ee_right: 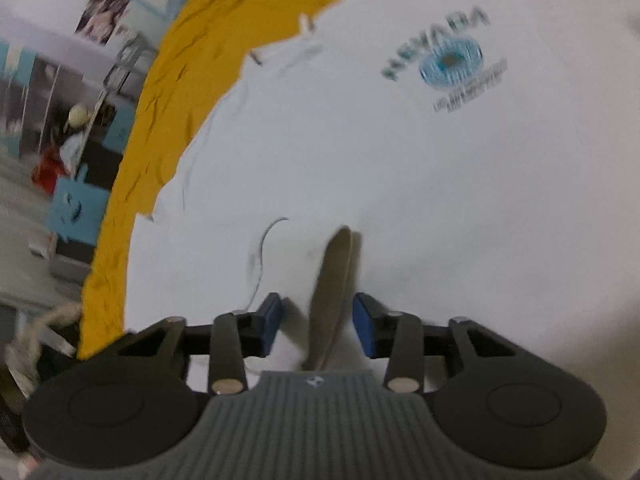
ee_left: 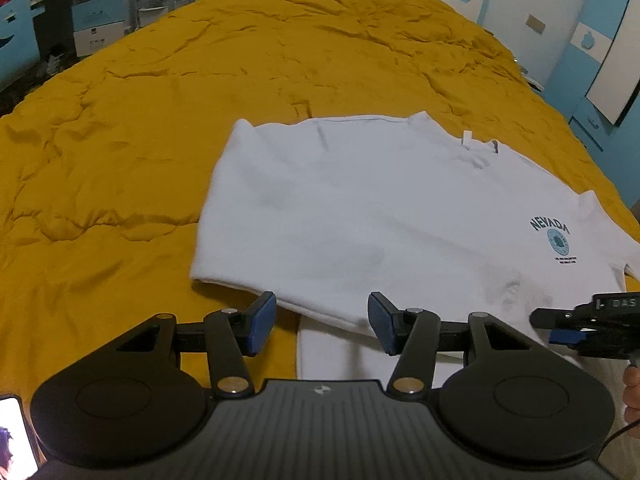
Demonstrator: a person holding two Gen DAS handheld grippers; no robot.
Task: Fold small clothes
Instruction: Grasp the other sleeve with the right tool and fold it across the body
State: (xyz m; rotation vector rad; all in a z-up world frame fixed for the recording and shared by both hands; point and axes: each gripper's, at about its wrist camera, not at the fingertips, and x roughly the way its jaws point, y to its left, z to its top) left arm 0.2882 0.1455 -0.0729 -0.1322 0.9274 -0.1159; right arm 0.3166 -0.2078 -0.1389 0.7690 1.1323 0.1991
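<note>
The white NEVADA T-shirt point(ee_left: 360, 208) lies on the mustard bedspread point(ee_left: 120, 160), one side apparently folded in already; the remaining folds look undone. The left hand-held gripper point(ee_left: 322, 322) hovers open just short of the shirt's near hem. The right hand-held gripper point(ee_right: 316, 324) is open around a raised ridge of the shirt's cloth, not yet pinching it. Bare bedspread stretches ahead and to the left.

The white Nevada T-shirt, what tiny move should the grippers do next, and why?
Probably close the right gripper on the raised fold of the white Nevada T-shirt: its jaws stand open around that fold, while the left gripper waits open at the near edge.
</note>
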